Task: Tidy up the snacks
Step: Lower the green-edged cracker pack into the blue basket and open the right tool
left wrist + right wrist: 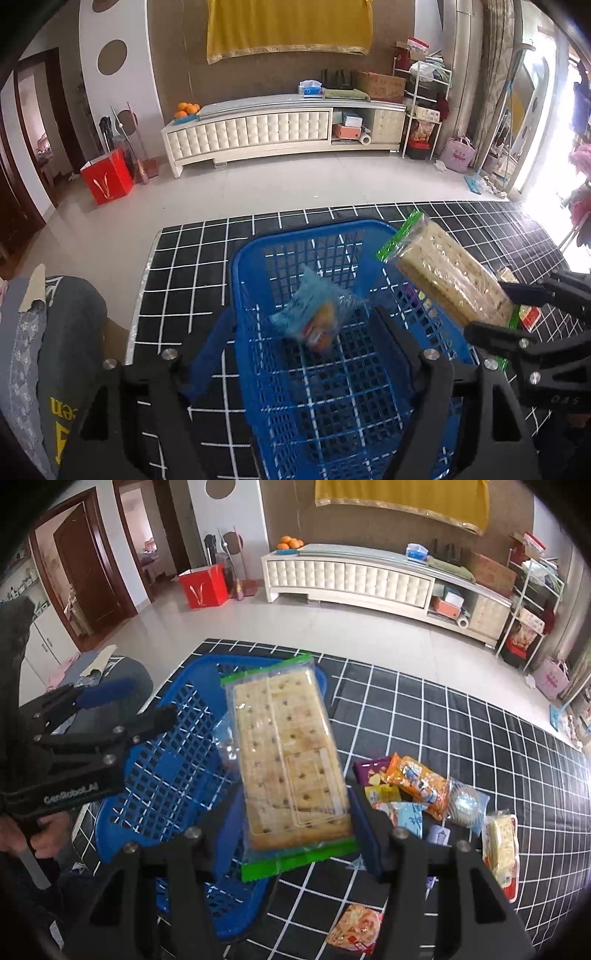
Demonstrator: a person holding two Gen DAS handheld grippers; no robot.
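Observation:
A blue mesh basket [332, 387] stands on the black grid-patterned table [443, 709]. My left gripper [303, 325] hangs over it, open, with a blurred light-blue snack packet [314, 317] loose between the spread fingers, inside the basket. My right gripper [295, 812] is shut on a long clear cracker pack with green ends [288, 760], held tilted above the basket's right rim. The same cracker pack [450, 277] shows at the right of the left wrist view. Several loose snack packets [417, 782] lie on the table right of the basket.
A grey garment [66, 332] is draped over something at the table's left edge. A hand [37, 845] holds the left gripper's handle. Beyond the table's far edge is tiled floor with a red bag [107, 181] and a white cabinet [280, 129].

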